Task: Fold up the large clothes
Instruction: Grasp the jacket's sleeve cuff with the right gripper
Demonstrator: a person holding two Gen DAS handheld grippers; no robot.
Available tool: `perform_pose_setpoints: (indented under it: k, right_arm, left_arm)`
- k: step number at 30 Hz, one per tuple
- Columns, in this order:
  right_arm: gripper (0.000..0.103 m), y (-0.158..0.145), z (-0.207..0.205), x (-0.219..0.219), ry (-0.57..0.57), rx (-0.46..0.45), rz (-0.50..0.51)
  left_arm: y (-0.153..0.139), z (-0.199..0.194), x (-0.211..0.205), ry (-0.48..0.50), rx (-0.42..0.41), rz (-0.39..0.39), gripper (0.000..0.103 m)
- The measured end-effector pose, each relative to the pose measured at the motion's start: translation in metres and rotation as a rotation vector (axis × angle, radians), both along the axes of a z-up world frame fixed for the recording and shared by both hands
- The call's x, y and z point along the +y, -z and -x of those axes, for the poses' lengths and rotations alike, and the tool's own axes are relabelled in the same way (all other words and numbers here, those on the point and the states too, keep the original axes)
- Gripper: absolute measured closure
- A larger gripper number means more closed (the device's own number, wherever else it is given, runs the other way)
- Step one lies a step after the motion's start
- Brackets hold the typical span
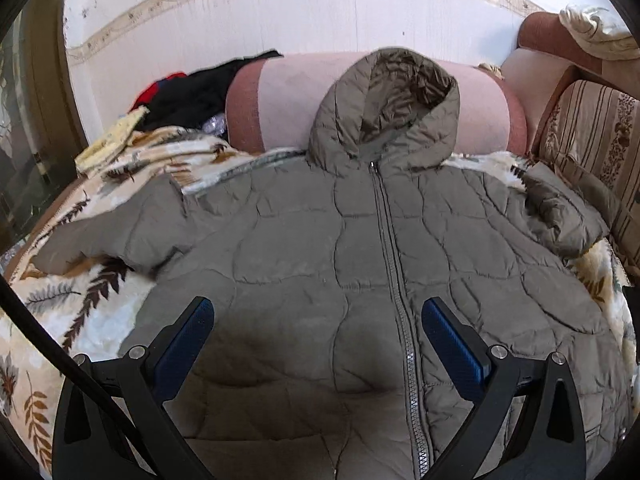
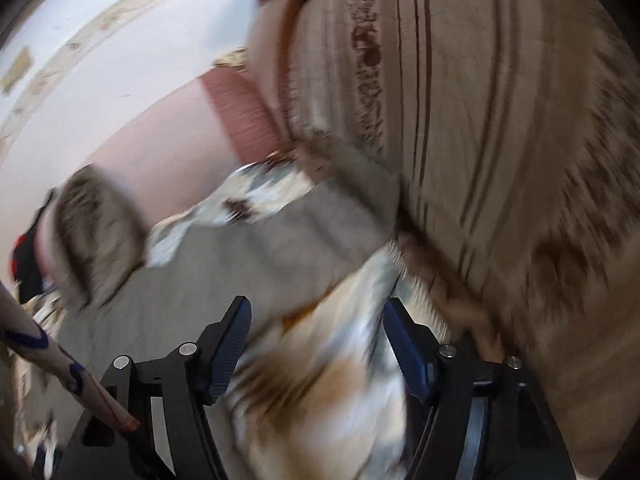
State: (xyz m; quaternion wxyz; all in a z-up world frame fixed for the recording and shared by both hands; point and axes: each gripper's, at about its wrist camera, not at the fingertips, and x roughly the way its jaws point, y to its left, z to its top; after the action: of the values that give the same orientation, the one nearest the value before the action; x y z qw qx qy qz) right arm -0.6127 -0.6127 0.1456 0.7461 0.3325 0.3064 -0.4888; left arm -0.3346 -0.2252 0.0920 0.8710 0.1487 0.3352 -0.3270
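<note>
Olive-grey quilted hooded puffer jacket (image 1: 340,248) lies front-up, zipped, spread flat on a cream fleece blanket with brown leaf print (image 1: 76,300) that covers a couch. Left gripper (image 1: 318,314) hovers just above the jacket's lower front, near the hem, blue-padded fingers spread wide, holding nothing; the grey metal zipper (image 1: 394,264) runs just inside its right finger. Jacket's long axis runs straight away from the left gripper: hem nearest, hood (image 1: 390,104) farthest, propped against the pink bolster cushion (image 1: 292,92). Sleeves stick out to either side; the one on the right of the view is bunched by the striped floral beige couch cushion (image 1: 596,140). Right wrist view is motion-blurred: right gripper (image 2: 316,316) wide open, empty, over the blanket, with the jacket sleeve (image 2: 280,240) ahead and left of it, beside the striped cushion.
</note>
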Motion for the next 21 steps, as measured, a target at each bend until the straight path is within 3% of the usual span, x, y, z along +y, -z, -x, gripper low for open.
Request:
perform_pose_setpoints:
  k: [3,4,8,17,18,21]
  right_arm:
    - [0.034,0.011,-0.013,-0.039,0.018,0.052,0.012]
    - [0.04,0.018,-0.013,-0.055,0.037,0.057,0.006]
    - [0.042,0.041,-0.01,-0.094,0.082,0.041,-0.039]
    - [0.042,0.069,-0.016,-0.136,0.135,0.124,-0.026]
    - [0.044,0.072,-0.017,-0.14,0.136,0.136,-0.026]
    - [0.073,0.084,-0.021,-0.153,0.138,0.193,-0.028]
  left_arm:
    - [0.004,-0.003,0.0,-0.001,0.009,-0.008,0.0]
    - [0.005,-0.004,0.0,-0.003,0.01,-0.009,0.0]
    - [0.01,-0.007,-0.004,-0.006,0.016,-0.02,0.0]
    - [0.024,-0.015,-0.012,-0.012,0.032,-0.052,0.0]
    - [0.025,-0.016,-0.013,-0.013,0.034,-0.056,0.0]
    - [0.029,-0.018,-0.015,-0.015,0.044,-0.064,0.0]
